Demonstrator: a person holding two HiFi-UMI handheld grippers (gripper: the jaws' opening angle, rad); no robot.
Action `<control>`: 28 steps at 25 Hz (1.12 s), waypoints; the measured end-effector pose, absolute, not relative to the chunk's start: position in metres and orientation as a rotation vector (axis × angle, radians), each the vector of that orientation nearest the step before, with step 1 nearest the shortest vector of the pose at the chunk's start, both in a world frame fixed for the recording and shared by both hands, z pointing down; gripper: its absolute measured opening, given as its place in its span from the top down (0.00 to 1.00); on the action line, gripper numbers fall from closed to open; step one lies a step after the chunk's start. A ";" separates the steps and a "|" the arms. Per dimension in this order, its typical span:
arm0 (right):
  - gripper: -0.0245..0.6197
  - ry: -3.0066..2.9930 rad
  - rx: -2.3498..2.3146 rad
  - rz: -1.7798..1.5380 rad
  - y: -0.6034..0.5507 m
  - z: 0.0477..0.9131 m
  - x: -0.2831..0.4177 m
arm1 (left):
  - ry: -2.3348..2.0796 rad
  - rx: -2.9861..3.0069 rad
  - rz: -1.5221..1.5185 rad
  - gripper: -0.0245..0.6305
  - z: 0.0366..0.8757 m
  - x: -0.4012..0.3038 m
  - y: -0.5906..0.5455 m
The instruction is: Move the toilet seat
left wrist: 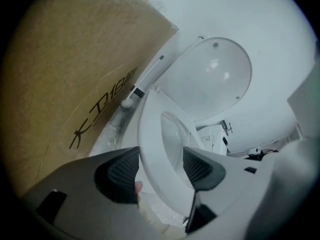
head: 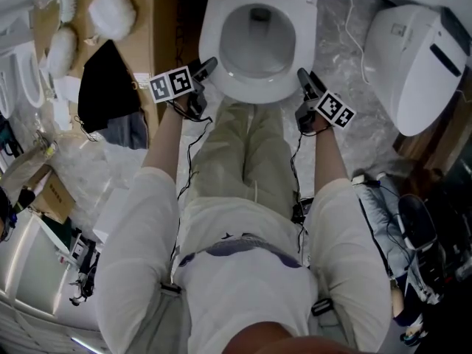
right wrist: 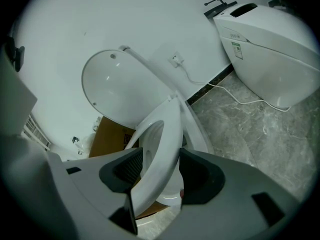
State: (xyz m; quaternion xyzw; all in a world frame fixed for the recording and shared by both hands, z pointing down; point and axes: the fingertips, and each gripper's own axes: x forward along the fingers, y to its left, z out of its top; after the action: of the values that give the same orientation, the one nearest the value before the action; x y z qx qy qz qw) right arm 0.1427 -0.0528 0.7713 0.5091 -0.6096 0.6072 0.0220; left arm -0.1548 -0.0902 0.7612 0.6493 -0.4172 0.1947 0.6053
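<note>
The white toilet seat (head: 212, 44) lies over the bowl, straight ahead of the person's knees. My left gripper (head: 203, 72) is at its left front rim and my right gripper (head: 304, 78) at its right front rim. In the left gripper view the seat (left wrist: 150, 134) fills the gap between the pads of my left gripper (left wrist: 160, 166). The right gripper view shows the seat (right wrist: 167, 134) tilted up off the bowl rim, with my right gripper (right wrist: 159, 168) shut on its edge. The lid (left wrist: 210, 79) (right wrist: 120, 89) stands upright against the wall.
A cardboard box (head: 140, 21) (left wrist: 65, 74) stands close to the toilet's left side, with a black cloth (head: 107, 87) beside it. A second white toilet (head: 417, 57) (right wrist: 270, 39) sits to the right on the marble floor, and a white cable (right wrist: 240, 101) runs along the wall.
</note>
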 end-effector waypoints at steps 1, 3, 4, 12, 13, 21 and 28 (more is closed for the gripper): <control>0.59 -1.891 1.577 1.881 -0.053 0.769 0.143 | -0.967 1.501 0.443 0.56 0.758 -0.155 -0.091; 0.60 -1.896 1.579 1.884 -0.055 0.763 0.144 | -0.971 1.494 0.418 0.56 0.752 -0.155 -0.094; 0.60 -1.899 1.579 1.885 -0.057 0.760 0.144 | -0.973 1.492 0.407 0.56 0.749 -0.155 -0.096; 0.59 -1.932 1.561 1.878 -0.071 0.735 0.147 | -0.991 1.509 0.367 0.56 0.721 -0.152 -0.110; 0.59 -1.938 1.562 1.876 -0.072 0.731 0.148 | -0.992 1.513 0.364 0.56 0.717 -0.151 -0.112; 0.59 -1.951 1.598 1.860 -0.088 0.708 0.151 | -1.001 1.527 0.332 0.56 0.694 -0.148 -0.128; 0.59 -1.967 1.576 1.824 -0.099 0.693 0.153 | -0.997 1.544 0.334 0.56 0.678 -0.145 -0.139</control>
State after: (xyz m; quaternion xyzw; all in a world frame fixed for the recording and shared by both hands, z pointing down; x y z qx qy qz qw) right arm 0.1535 -0.0995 0.6927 0.5063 -0.6323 0.5862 0.0152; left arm -0.1453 -0.1395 0.6780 0.6644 -0.4292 0.1438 0.5947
